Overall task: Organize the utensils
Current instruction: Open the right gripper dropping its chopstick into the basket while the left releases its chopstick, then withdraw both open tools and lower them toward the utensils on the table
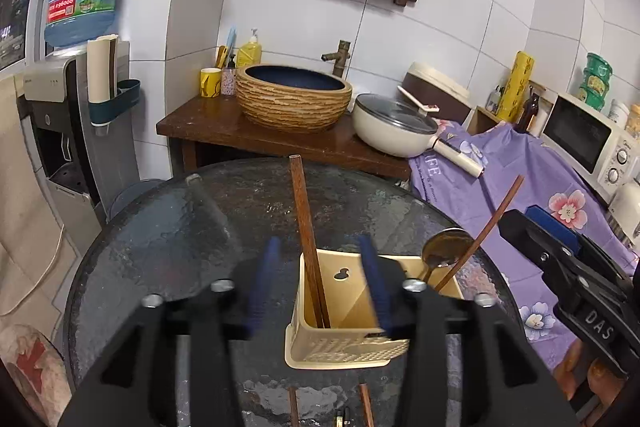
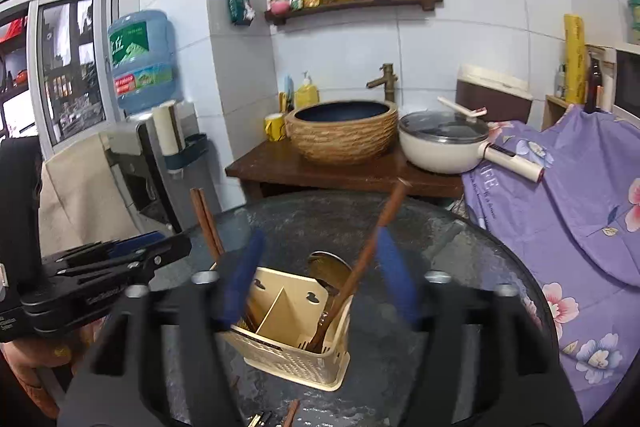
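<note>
left gripper (image 1: 320, 283): fingers spread, nothing held, above holder's left compartment | right gripper (image 2: 320, 275): released, spread wide over holder | beige utensil holder (image 1: 344, 343): near edge of round dark table (image 1: 160, 247); chopsticks (image 1: 306, 227) left compartment, spoon (image 1: 446, 247) right | far table bare.

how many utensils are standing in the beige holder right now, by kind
brown wooden chopsticks: 2
metal spoon: 1
long-handled brown wooden utensil: 1
total: 4, all in the beige plastic utensil holder; more pieces lying on the table are cut off
</note>
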### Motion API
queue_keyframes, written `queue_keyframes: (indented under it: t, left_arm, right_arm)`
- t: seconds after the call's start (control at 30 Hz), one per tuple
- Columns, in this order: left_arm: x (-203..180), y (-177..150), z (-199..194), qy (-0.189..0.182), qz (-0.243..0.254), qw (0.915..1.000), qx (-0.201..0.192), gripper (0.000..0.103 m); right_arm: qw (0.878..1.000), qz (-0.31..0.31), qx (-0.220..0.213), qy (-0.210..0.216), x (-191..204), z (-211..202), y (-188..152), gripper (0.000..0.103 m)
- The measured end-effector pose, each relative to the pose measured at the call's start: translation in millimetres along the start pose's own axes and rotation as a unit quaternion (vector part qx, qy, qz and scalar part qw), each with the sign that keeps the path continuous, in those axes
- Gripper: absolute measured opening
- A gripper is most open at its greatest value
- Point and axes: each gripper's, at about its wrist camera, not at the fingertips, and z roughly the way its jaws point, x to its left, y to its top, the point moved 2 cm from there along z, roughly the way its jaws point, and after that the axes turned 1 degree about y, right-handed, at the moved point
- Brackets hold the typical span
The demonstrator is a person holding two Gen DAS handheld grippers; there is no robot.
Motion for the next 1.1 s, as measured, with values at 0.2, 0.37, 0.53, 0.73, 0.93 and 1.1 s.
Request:
queue_keyframes:
  t: [0.2, 0.37, 0.53, 0.73, 0.93, 1.1]
  left_arm:
    - [9.1, -35.3, -19.7, 0.018, 0.004, 0.9998, -0.004, 0.087]
    - [19.2, -74.2, -23.3, 0.044, 0.023, 0.9984, 0.026, 0.089]
    - [28.0, -112.5, -24.6, 0.062, 0.037, 0.996, 0.053, 0.089]
    - [31.7, -155.4, -21.2, 0.077, 0.06, 0.9907, 0.095, 0.088]
    - [32.2, -189.2, -26.6, 0.067, 0.059, 0.9881, 0.126, 0.08]
    - [25.5, -211.4, -29.3, 0.063, 0.064, 0.9858, 0.141, 0.068]
  right_arm:
    - [1.0, -0.019, 0.013, -0.021, 1.4, -14.3, -30.7, 0.067]
    - [0.998, -0.037, 0.053, -0.025, 8.1, -15.6, -74.4, 0.067]
    - [0.993, -0.052, 0.097, -0.03, 17.6, -13.6, -122.6, 0.067]
    - [0.986, -0.048, 0.156, -0.022, 21.9, -7.6, -177.5, 0.067]
    - [0.984, -0.019, 0.175, -0.028, 13.5, -12.9, -207.9, 0.067]
    - [0.982, -0.014, 0.184, -0.03, 10.9, -17.8, -221.1, 0.067]
